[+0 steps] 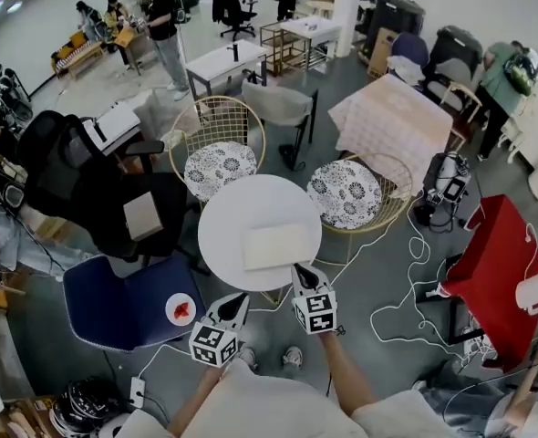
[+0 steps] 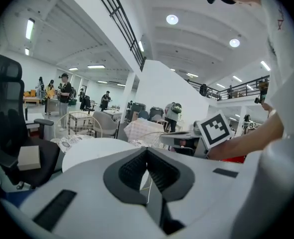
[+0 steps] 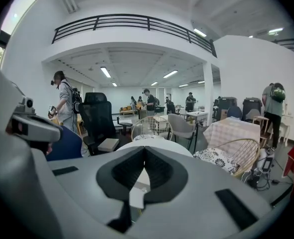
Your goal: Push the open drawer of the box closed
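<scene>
1. Step in hand: the approach before the push. No contact with the box (image 1: 276,245) is seen, and the drawer is judged not yet closed.
2. Location: the box is laid flat on the round counter (image 1: 237,199), on its near-right part, close to the near edge.
3. Orientation: the broad face is turned up. The long axis runs roughly left to right across the counter, with the right end angled slightly toward the far edge. The drawer front cannot be told apart from the body in the head view, so the opening side cannot be read. The near long side is only guessed.
4. Right tongs (image 1: 301,270) (image 3: 144,151): clenched, pads met at the tips, nothing gripped. The tips are held just beside the box's near right corner, at the counter's near edge.
5. Left tongs (image 1: 237,299) (image 2: 147,151): also clenched and empty. They are held off the counter's near edge, apart from the box.
6. Next move: the closed right tips are likely to be used as a pusher. They should be set square on the middle of the drawer front and driven along the slide axis, not across it.
7. Risk: the box looks light and the counter smooth, so the whole box may be shoved instead of the drawer. Bracing of the opposite side with the left tongs may be needed.
</scene>
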Motion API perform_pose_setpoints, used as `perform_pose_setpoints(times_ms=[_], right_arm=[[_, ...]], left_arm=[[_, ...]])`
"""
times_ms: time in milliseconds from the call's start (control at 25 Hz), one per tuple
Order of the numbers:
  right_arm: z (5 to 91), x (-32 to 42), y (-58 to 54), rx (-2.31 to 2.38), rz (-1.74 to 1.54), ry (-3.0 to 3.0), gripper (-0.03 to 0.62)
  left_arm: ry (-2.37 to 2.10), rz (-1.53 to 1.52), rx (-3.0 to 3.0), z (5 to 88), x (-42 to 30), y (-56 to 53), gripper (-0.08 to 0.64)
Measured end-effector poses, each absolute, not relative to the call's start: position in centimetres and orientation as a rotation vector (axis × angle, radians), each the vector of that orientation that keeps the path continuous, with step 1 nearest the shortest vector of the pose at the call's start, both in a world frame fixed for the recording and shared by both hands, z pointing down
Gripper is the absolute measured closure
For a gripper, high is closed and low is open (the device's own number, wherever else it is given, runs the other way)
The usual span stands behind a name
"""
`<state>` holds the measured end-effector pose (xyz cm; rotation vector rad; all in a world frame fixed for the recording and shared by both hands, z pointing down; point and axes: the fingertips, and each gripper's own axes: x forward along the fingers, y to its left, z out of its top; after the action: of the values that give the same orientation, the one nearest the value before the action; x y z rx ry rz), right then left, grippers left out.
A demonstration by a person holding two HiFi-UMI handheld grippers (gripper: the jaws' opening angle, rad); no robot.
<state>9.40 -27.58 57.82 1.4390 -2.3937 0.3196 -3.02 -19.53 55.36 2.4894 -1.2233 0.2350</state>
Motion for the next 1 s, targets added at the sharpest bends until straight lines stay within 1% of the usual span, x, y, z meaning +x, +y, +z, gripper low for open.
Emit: perform_pose_setpoints(times_ms=[360,760,1000], right_arm=[[51.9,10.0,-25.9,1.463,0.166,-2.485,0.575],[52.9,13.1,-22.3,1.460,0.242,-2.499,0.577],[53.4,14.6,-17.4,1.433,0.280,-2.526,0.577]], left_arm=[[-1.260,0.210,2.601,51.0,-1.6,-22.1,0.548],[-1.271,0.198,2.598,50.8,2.1,-20.7,0.548],[-1.269,0.214,2.566,51.9,4.1,-17.5,0.548]])
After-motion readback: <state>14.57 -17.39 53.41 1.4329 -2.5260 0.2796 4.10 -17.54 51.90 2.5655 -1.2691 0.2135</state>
